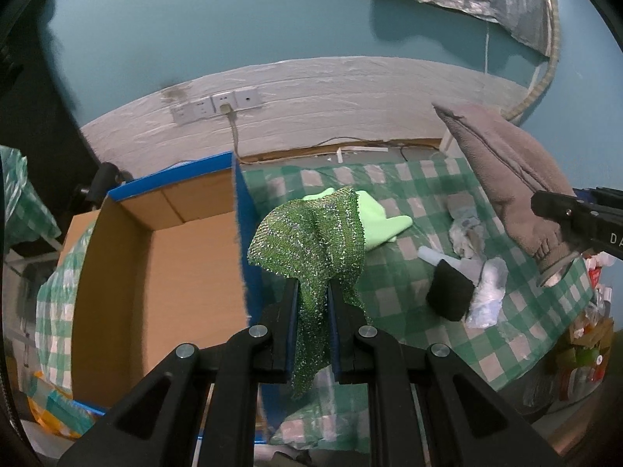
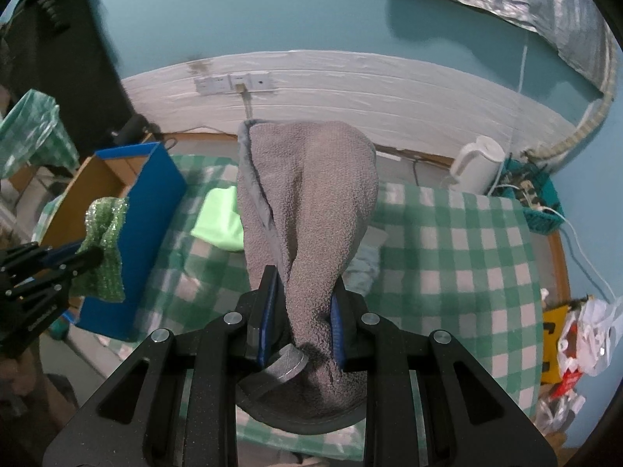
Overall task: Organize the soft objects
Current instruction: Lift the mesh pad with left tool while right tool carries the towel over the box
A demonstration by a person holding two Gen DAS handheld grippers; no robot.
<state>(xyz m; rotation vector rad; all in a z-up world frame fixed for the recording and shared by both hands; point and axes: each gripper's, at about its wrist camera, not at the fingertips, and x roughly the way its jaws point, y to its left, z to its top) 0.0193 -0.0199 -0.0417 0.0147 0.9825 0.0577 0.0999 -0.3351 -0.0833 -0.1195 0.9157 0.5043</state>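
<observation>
My left gripper [image 1: 313,292] is shut on a glittery green mesh cloth [image 1: 311,237], which hangs above the checked tablecloth [image 1: 428,334] just right of the open cardboard box [image 1: 163,257]. My right gripper [image 2: 305,292] is shut on a grey fleecy slipper [image 2: 307,202] with a dark sole, lifted over the table [image 2: 447,253]. In the left wrist view the slipper [image 1: 506,179] and right gripper [image 1: 560,233] are at the right. The right wrist view shows the left gripper [image 2: 83,258] with the mesh cloth [image 2: 103,249] beside the box [image 2: 152,194].
A light green cloth [image 1: 383,218] [image 2: 218,220] lies on the table. A black foam brush [image 1: 447,292] and crumpled white wrappers [image 1: 486,295] lie nearby. A white kettle [image 2: 475,163], a teal basket of cables [image 2: 541,202] and plastic bags [image 2: 584,334] are at the right.
</observation>
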